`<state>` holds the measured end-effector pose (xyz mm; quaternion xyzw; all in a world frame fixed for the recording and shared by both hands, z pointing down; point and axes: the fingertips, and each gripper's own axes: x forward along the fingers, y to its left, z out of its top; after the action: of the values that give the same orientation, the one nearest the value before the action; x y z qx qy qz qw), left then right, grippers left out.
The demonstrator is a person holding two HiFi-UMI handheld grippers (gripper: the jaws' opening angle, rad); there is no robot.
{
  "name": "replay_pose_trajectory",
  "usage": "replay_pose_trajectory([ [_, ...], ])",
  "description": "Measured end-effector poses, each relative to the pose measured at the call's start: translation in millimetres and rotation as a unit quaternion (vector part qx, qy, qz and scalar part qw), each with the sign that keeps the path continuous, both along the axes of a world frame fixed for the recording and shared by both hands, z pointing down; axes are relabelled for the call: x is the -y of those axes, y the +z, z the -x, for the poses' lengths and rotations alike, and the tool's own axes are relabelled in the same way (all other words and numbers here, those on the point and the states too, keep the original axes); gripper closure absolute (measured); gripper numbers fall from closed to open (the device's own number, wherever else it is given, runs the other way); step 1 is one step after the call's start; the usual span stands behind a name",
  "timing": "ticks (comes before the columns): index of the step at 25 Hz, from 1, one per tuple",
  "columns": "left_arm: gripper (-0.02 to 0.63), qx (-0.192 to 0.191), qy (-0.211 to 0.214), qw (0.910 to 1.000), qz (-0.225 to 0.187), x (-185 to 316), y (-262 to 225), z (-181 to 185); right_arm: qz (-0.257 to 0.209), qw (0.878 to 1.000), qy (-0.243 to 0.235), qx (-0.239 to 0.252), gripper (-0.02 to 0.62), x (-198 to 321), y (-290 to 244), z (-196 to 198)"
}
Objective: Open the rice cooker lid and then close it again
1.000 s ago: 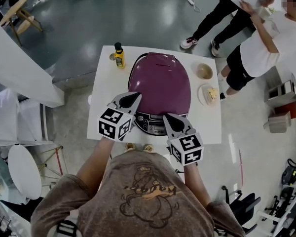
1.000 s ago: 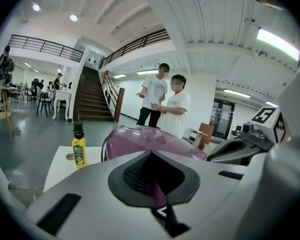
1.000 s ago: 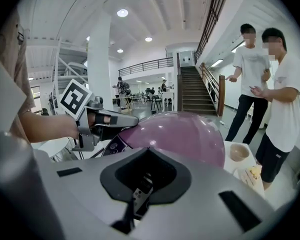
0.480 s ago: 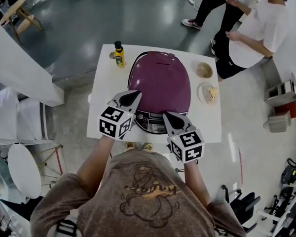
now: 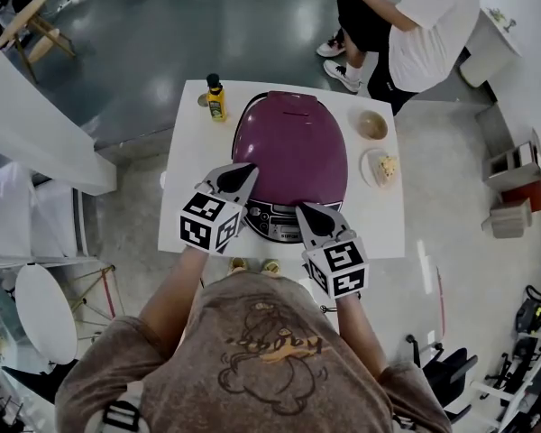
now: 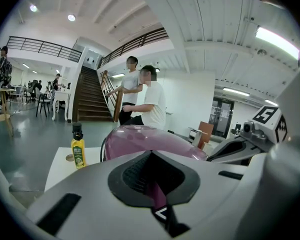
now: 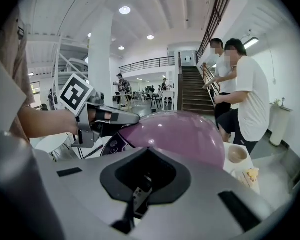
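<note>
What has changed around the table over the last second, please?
The two bystanders moved toward the picture's top, beyond the table's far right corner. The left gripper and right gripper stayed shut at the front of the rice cooker, its lid down; the bottle, bowl and plate kept their places.

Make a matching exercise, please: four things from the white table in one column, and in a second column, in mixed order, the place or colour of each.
Column 1
1. rice cooker lid
2. bottle
3. bowl
4. plate

Column 2
a. yellow, near the far left corner of the table
b. purple, closed, in the middle
c. right of the lid, with food on it
d. right of the lid, near the table's far edge

Pairs: 1-b, 2-a, 3-d, 4-c
</note>
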<state>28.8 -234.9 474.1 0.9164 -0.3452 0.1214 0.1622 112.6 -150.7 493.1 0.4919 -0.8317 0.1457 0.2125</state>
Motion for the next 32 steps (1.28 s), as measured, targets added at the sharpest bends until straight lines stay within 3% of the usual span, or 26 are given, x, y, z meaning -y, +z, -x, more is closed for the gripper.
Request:
replay_pose_trajectory([
  [7, 0.587, 0.007, 0.000, 1.0000, -0.001, 3.3, -1.3, -0.5, -0.003, 1.000, -0.003, 0.015, 0.592, 0.5, -0.5, -0.3],
  [14, 0.586, 0.004, 0.004, 1.0000, 0.000, 3.1, -6.0, -1.2, -0.043, 0.999, -0.001, 0.004, 0.591, -3.6, -4.4, -0.1],
  [17, 0.586, -0.005, 0.004, 0.9999, -0.015, 3.9, -20.2, -0.6, -0.051, 0.998, -0.008, 0.026, 0.591, -6.5, -8.6, -1.0],
  [22, 0.586, -0.009, 0.016, 0.9993, -0.031, 8.9, -42.2, -2.0, -0.044, 0.996, 0.009, 0.081, 0.591, -2.8, -10.4, -9.6],
  [32, 0.586, -0.036, 0.031, 0.9980, -0.041, 15.1, -71.8, -2.5, -0.028, 0.996, 0.000, 0.079, 0.592, -2.4, -9.0, -11.6],
])
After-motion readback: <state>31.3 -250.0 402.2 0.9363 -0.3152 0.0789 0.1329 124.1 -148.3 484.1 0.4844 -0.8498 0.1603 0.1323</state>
